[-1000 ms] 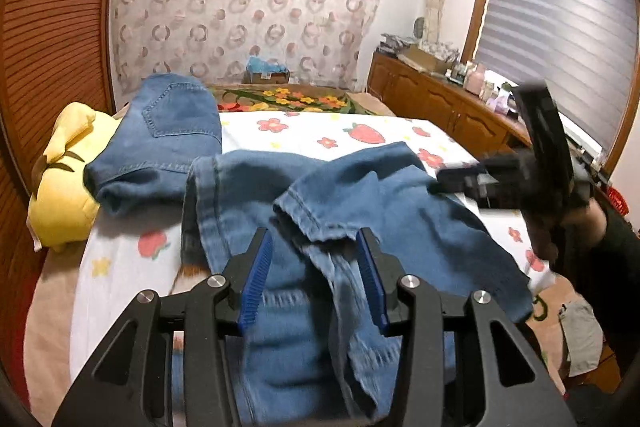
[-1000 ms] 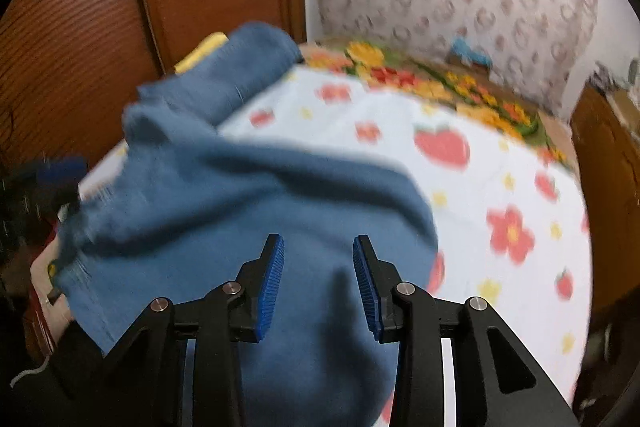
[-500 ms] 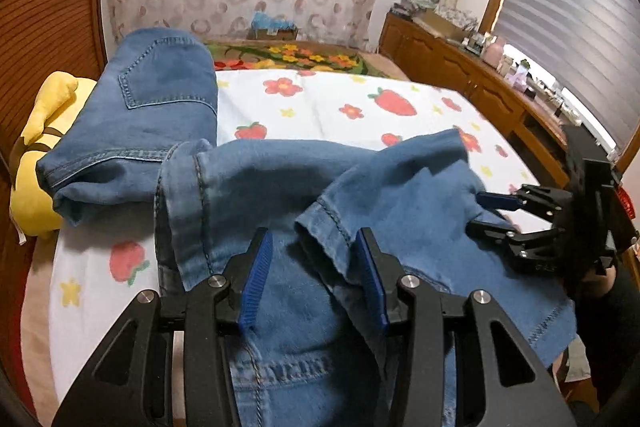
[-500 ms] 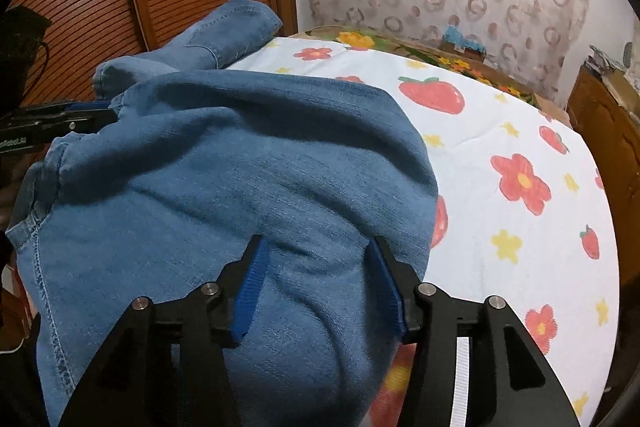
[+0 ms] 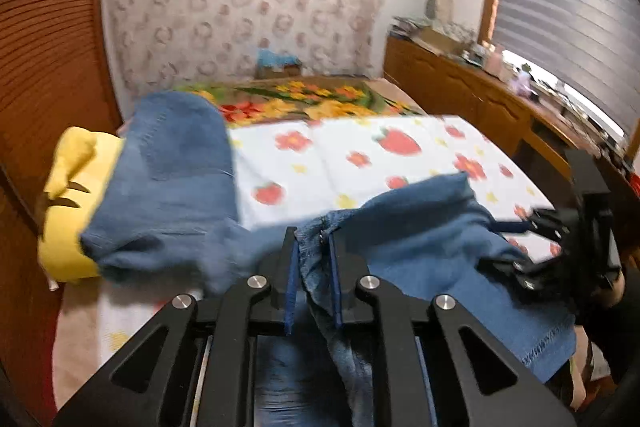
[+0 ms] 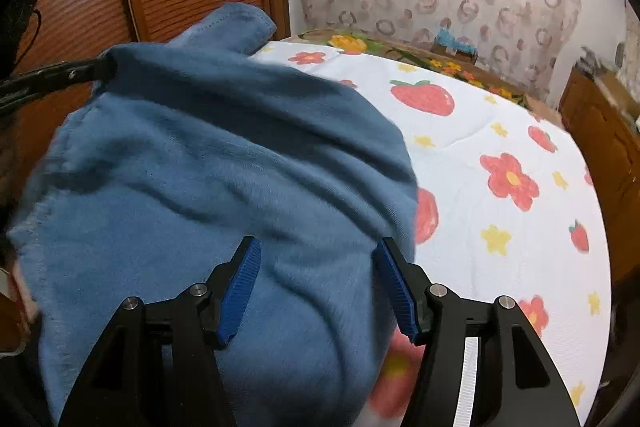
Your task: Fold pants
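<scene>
Left gripper [image 5: 313, 255]: jaws closing, pinching a fold of the jeans [image 5: 420, 247].
Right gripper [image 6: 318, 283]: jaws opening over denim, nothing gripped.
Left view only: yellow pillow [image 5: 68, 195] at the bed's [image 5: 320, 155] left edge.

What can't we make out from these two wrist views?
- Left wrist view: jeans below the left gripper are hidden by its body; near fabric is motion-blurred.
- Right wrist view: jeans' near end is cut off by the bottom edge under the right gripper.
- Dresser clutter: too small, blurred.
</scene>
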A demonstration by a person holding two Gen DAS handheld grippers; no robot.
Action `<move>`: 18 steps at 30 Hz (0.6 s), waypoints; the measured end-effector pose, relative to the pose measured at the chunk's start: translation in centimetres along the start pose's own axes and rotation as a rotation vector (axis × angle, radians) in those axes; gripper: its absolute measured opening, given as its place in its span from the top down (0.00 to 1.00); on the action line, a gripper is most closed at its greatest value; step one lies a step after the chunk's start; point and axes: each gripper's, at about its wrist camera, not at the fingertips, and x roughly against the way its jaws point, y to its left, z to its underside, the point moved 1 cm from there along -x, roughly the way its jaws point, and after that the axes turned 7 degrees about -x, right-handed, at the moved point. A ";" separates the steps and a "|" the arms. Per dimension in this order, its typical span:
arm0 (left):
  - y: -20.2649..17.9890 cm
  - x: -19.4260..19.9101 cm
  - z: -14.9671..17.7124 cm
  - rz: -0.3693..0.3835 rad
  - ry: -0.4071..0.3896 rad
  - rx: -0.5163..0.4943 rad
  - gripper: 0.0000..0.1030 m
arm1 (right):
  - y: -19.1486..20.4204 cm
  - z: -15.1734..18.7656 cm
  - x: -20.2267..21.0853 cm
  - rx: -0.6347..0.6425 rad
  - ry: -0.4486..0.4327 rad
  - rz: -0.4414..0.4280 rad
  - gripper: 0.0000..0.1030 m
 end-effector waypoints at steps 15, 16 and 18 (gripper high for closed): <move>0.9 1.6 1.2 -0.009 -0.018 0.008 0.52 | -0.5 3.3 6.1 -0.081 0.004 -0.034 0.40; 0.8 2.0 1.4 -0.001 -0.023 0.006 0.51 | -0.7 3.7 6.6 -0.088 0.001 -0.033 0.40; 0.3 2.9 2.1 0.004 -0.028 0.007 0.51 | -0.7 4.2 7.3 -0.100 -0.004 -0.029 0.40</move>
